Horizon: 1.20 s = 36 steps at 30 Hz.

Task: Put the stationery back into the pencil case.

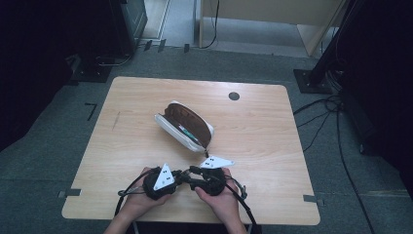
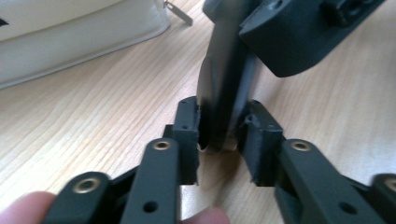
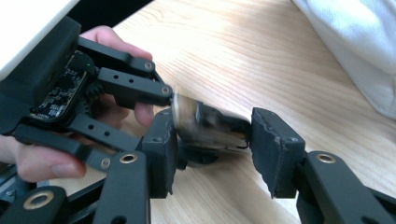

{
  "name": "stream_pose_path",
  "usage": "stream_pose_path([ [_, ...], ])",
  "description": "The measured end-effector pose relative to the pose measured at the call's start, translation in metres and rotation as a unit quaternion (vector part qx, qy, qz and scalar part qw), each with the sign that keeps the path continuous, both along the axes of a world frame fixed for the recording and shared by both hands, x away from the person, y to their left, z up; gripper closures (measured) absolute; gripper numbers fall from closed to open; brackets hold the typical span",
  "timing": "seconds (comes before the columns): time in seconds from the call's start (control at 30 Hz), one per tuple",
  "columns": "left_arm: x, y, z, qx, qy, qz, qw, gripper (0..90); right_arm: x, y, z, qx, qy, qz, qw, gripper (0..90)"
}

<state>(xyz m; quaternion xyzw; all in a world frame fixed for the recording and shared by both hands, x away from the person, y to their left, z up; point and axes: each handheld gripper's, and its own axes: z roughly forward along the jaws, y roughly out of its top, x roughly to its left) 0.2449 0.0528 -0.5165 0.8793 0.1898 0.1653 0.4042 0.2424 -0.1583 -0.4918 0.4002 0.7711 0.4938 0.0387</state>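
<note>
From above, both grippers are meeting near the counter (image 1: 146, 97) front edge, the open white pencil case (image 1: 185, 126) lying just beyond.

Left gripper (image 2: 218, 140) fingers are clamping a small dark cylinder (image 2: 224, 93).

Right gripper (image 3: 212, 140) fingers are standing apart around that blurred cylinder (image 3: 205, 126).

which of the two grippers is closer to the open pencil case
The right gripper: its grey plate nearly reaches the zip end of the pencil case, while the left gripper, pinching a small dark object, sits farther off.
</note>
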Motion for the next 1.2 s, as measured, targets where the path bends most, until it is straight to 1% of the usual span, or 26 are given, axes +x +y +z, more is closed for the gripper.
stream_pose_path([
  [0.1, 0.002, 0.002, 0.001, -0.010, 0.015, -0.011, 0.9998, 74.4, 0.004, -0.001, 0.000, 0.004, -0.009, 0.017, 0.9998, 52.5],
  [0.2, 0.005, 0.005, 0.001, -0.025, 0.040, -0.027, 0.9986, 74.7, 0.009, -0.005, -0.001, 0.010, -0.018, 0.042, 0.9989, 53.4],
  [0.23, 0.006, 0.007, 0.002, -0.030, 0.049, -0.036, 0.9977, 74.7, 0.010, -0.007, 0.000, 0.014, -0.023, 0.052, 0.9983, 54.0],
  [0.27, 0.006, 0.008, 0.002, -0.039, 0.055, -0.042, 0.9969, 74.7, 0.010, -0.009, 0.001, 0.014, -0.036, 0.068, 0.9969, 55.2],
  [0.3, 0.007, 0.008, 0.002, -0.042, 0.059, -0.046, 0.9963, 74.7, 0.010, -0.010, 0.002, 0.013, -0.050, 0.081, 0.9954, 56.1],
  [0.33, 0.007, 0.009, 0.002, -0.046, 0.065, -0.050, 0.9956, 74.7, 0.011, -0.010, 0.003, 0.017, -0.057, 0.088, 0.9944, 56.7],
  [0.4, 0.008, 0.009, 0.002, -0.046, 0.076, -0.056, 0.9945, 74.7, 0.013, -0.011, 0.002, 0.024, -0.062, 0.104, 0.9923, 57.7],
  [0.47, 0.009, 0.009, 0.002, -0.045, 0.088, -0.069, 0.9927, 74.7, 0.014, -0.011, 0.001, 0.024, -0.068, 0.117, 0.9905, 58.5],
  [0.53, 0.008, 0.008, 0.001, -0.041, 0.089, -0.080, 0.9920, 74.7, 0.016, -0.011, 0.002, 0.037, -0.076, 0.126, 0.9884, 58.7],
  [0.57, 0.008, 0.008, 0.001, -0.042, 0.089, -0.080, 0.9920, 74.7, 0.017, -0.012, 0.002, 0.045, -0.077, 0.132, 0.9873, 59.8],
  [0.6, 0.009, 0.009, 0.001, -0.042, 0.090, -0.080, 0.9919, 74.7, 0.018, -0.012, 0.003, 0.046, -0.080, 0.139, 0.9859, 63.0],
  [0.63, 0.009, 0.009, 0.001, -0.044, 0.092, -0.080, 0.9916, 74.7, 0.018, -0.013, 0.003, 0.048, -0.079, 0.145, 0.9850, 69.1],
  [0.7, 0.009, 0.010, 0.001, -0.046, 0.092, -0.081, 0.9913, 74.7, 0.018, -0.014, 0.003, 0.055, -0.079, 0.151, 0.9839, 71.0],
  [0.77, 0.010, 0.010, 0.001, -0.050, 0.092, -0.077, 0.9916, 73.5, 0.018, -0.015, 0.004, 0.054, -0.081, 0.153, 0.9833, 73.3],
  [0.8, 0.011, 0.011, 0.001, -0.052, 0.092, -0.067, 0.9922, 70.1, 0.017, -0.016, 0.004, 0.052, -0.082, 0.152, 0.9836, 75.3],
  [0.87, 0.011, 0.011, 0.001, -0.053, 0.090, -0.058, 0.9928, 64.3, 0.017, -0.016, 0.006, 0.048, -0.087, 0.145, 0.9844, 78.0],
  [0.9, 0.010, 0.011, 0.002, -0.049, 0.084, -0.049, 0.9941, 60.4, 0.017, -0.017, 0.007, 0.051, -0.090, 0.139, 0.9849, 79.4],
  [0.93, 0.010, 0.011, 0.002, -0.045, 0.083, -0.043, 0.9946, 55.5, 0.016, -0.018, 0.009, 0.050, -0.092, 0.130, 0.9859, 79.5],
  [0.97, 0.010, 0.012, 0.003, -0.040, 0.084, -0.038, 0.9949, 51.0, 0.017, -0.020, 0.010, 0.049, -0.099, 0.122, 0.9863, 79.5],
  [1.03, 0.009, 0.012, 0.003, -0.031, 0.081, -0.026, 0.9958, 45.0, 0.017, -0.023, 0.013, 0.053, -0.106, 0.113, 0.9865, 79.6],
  [1.13, 0.009, 0.016, 0.003, -0.026, 0.078, -0.007, 0.9966, 37.2, 0.015, -0.026, 0.020, 0.049, -0.112, 0.104, 0.9871, 79.7],
  [1.2, 0.010, 0.021, 0.003, -0.025, 0.080, 0.011, 0.9964, 30.5, 0.014, -0.028, 0.024, 0.047, -0.116, 0.095, 0.9875, 79.7],
])
